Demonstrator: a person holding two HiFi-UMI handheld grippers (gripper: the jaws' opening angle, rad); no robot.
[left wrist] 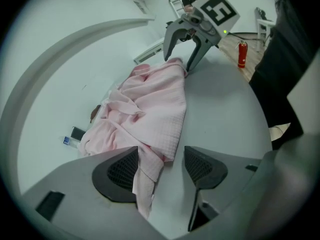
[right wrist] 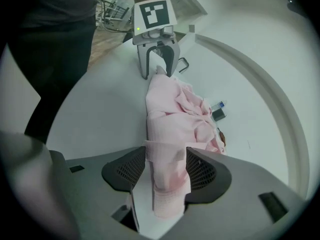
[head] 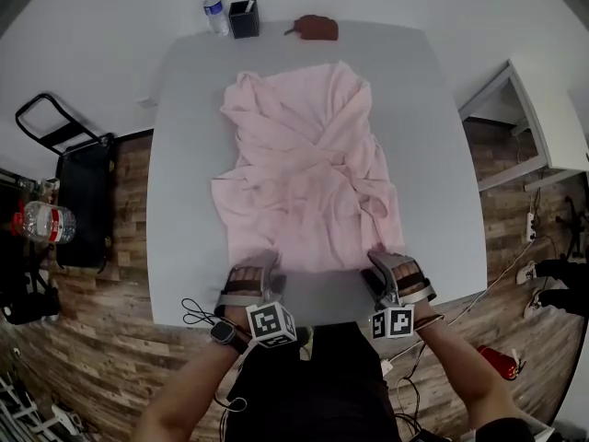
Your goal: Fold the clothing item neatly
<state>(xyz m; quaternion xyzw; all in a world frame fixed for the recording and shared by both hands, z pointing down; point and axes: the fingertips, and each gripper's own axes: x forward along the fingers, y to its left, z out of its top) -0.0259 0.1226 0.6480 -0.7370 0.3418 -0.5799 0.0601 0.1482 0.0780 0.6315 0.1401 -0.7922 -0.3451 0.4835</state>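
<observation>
A pink waffle-weave robe (head: 304, 173) lies spread and rumpled on the grey table (head: 184, 155). My left gripper (head: 258, 267) is at the robe's near left corner. In the left gripper view its jaws (left wrist: 161, 166) stand open. The pink cloth (left wrist: 150, 104) drapes against the left pad, and a gap shows before the right pad. My right gripper (head: 379, 263) is at the near right corner. In the right gripper view it (right wrist: 165, 166) is shut on a fold of the robe (right wrist: 175, 119), which fills the space between both pads.
A water bottle (head: 215, 13), a black pen holder (head: 244, 18) and a brown pouch (head: 316, 28) stand along the table's far edge. A black cart (head: 78, 182) is left of the table. A white table (head: 552, 127) is to the right. The person stands at the near edge.
</observation>
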